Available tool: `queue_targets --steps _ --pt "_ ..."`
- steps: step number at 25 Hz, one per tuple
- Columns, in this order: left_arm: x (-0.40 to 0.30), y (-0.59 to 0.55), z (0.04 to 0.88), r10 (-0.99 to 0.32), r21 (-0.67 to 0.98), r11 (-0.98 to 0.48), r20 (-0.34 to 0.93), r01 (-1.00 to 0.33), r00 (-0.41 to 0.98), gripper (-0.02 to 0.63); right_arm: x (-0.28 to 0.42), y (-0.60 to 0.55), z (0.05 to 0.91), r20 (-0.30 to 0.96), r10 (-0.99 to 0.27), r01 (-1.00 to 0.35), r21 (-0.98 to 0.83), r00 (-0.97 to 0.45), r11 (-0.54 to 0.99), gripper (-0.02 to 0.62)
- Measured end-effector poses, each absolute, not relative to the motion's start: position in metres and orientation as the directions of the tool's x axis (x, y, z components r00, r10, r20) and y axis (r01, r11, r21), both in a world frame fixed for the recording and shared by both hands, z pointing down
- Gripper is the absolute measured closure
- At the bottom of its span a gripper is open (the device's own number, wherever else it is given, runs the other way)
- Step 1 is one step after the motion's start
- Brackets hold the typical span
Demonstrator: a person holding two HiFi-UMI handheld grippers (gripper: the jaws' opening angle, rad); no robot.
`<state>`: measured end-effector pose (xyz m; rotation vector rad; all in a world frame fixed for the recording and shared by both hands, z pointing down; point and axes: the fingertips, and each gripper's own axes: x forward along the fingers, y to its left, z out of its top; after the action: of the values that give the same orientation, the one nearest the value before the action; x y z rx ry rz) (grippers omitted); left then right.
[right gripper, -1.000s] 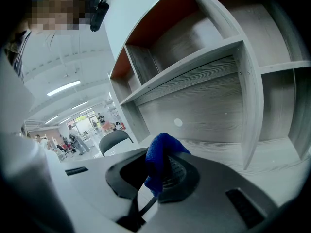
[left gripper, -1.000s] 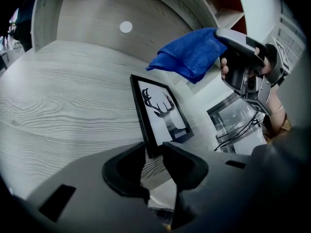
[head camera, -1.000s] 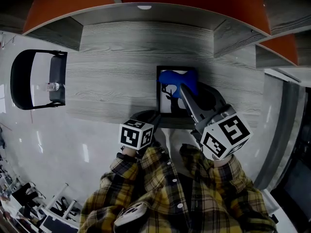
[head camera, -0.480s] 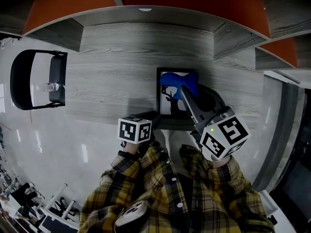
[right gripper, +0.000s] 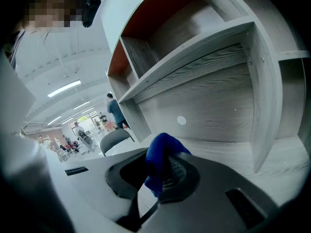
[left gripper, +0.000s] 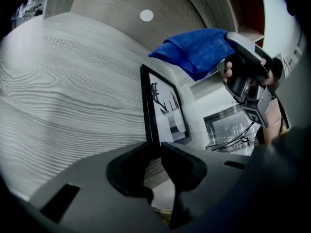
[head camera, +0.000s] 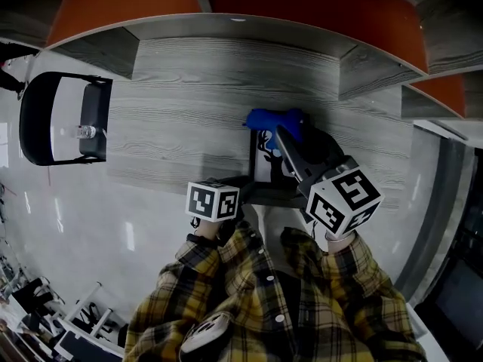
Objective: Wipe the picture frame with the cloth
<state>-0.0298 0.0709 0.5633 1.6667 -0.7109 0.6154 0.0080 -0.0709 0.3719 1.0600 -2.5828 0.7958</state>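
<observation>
Two grippers share the job. The left gripper (left gripper: 154, 148) has its jaws clamped on the near edge of the picture frame (head camera: 264, 159), which sits toward the front of the grey worktop (head camera: 189, 104). The right gripper (right gripper: 158, 173) has its jaws pinched together on a fold of the blue cloth (head camera: 275, 119), the rest of it bunched out ahead of them.

A second ago the cloth lay on the upper part of the glass. It has since slid away from the person and now rides the frame's far edge, leaving the deer print uncovered below it. The frame also looks narrower from the head view than it did, so it may have been tipped, though I cannot be sure.

This looks like the end of an outward stroke. The far rim is being wiped, and the near part of the glass and the sides probably still need passes
</observation>
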Motion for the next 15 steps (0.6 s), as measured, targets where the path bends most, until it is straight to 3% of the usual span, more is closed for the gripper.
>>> queue_targets --steps 6,10,15 --pt "-0.030 0.071 0.563 -0.128 0.665 -0.143 0.722 -0.733 0.680 0.525 -0.015 -0.094 0.393 0.398 -0.522 -0.655 -0.506 -0.755 0.561 0.554" --pt "-0.030 0.071 0.563 -0.129 0.667 -0.142 0.720 -0.731 0.682 0.525 -0.016 -0.098 0.447 0.508 -0.437 -0.670 -0.549 -0.743 0.500 0.554" --pt "-0.031 0.071 0.563 -0.131 0.668 -0.141 0.719 -0.731 0.682 0.525 -0.014 -0.101 0.495 0.663 -0.376 -0.738 -0.423 -0.647 0.526 0.554"
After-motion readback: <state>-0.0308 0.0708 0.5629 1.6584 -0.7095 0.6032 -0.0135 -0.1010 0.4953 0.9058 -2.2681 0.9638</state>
